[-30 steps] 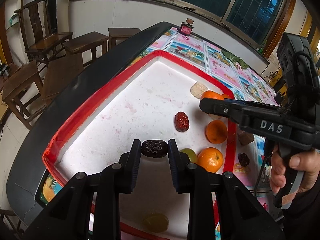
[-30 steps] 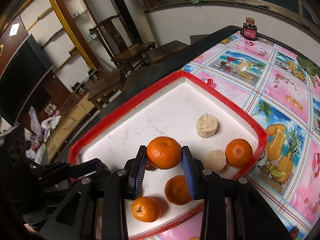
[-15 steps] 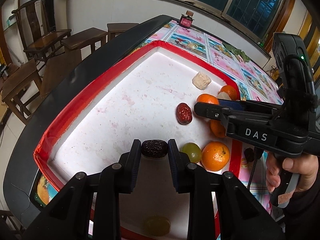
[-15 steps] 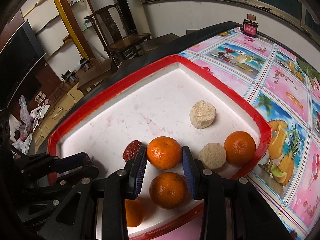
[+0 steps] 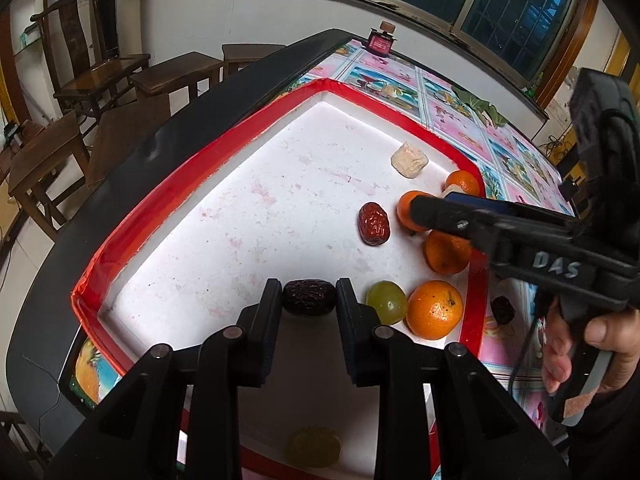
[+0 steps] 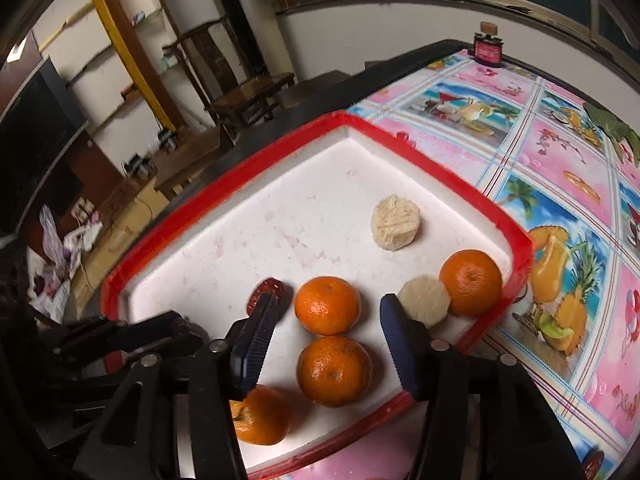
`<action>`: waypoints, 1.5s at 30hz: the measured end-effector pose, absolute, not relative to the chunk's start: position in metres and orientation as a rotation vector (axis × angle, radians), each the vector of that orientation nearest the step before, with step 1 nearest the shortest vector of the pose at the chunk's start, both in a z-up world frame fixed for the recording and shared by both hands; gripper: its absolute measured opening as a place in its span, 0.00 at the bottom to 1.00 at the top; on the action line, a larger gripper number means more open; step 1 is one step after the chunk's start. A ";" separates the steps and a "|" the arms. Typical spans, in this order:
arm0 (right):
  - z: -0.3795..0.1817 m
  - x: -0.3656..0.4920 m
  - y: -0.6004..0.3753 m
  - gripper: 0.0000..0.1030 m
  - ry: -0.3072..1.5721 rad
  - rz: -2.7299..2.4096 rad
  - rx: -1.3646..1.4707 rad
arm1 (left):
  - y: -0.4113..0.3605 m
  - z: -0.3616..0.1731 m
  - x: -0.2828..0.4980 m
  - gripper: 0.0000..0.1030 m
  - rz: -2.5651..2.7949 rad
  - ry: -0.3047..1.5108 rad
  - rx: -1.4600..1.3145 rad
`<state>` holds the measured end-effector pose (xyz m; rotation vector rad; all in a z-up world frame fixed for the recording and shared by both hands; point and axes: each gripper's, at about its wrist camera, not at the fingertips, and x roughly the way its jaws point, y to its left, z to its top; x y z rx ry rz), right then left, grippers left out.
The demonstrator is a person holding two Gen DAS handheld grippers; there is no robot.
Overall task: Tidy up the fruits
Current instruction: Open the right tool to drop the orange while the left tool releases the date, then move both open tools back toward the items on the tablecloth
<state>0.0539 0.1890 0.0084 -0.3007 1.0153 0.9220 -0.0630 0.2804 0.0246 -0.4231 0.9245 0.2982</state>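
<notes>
Dark date (image 5: 309, 297) clamped between the narrow-set pads of the left gripper (image 5: 308, 300), over the near part of the white, red-rimmed tray (image 5: 224, 152); a green grape (image 5: 386, 302) and an orange (image 5: 434, 315) lie just to its right, a red date (image 5: 373, 223) farther in. Right gripper (image 6: 326, 312): jaws opening, pads clear of the orange (image 6: 327, 305) that sits on the tray floor between them, a second orange (image 6: 335, 371) just nearer, a third (image 6: 470, 282) by the rim beside a pale round cake (image 6: 425, 305). Another pale cake (image 6: 395, 221) lies apart, deeper in the tray, which sits on a pink pictured tablecloth (image 6: 560, 152).
</notes>
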 end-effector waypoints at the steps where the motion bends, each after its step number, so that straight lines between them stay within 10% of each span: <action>1: 0.011 0.053 0.187 0.54 1.011 0.925 -0.294 | 0.280 0.026 -0.064 0.24 0.301 0.920 -0.423; 7: 0.034 0.042 0.169 0.54 0.964 0.945 -0.252 | 0.280 0.036 -0.072 0.52 0.326 0.869 -0.433; 45: 0.058 0.032 -0.028 0.63 0.916 0.805 -0.091 | 0.142 0.081 -0.040 0.62 0.136 0.866 -0.264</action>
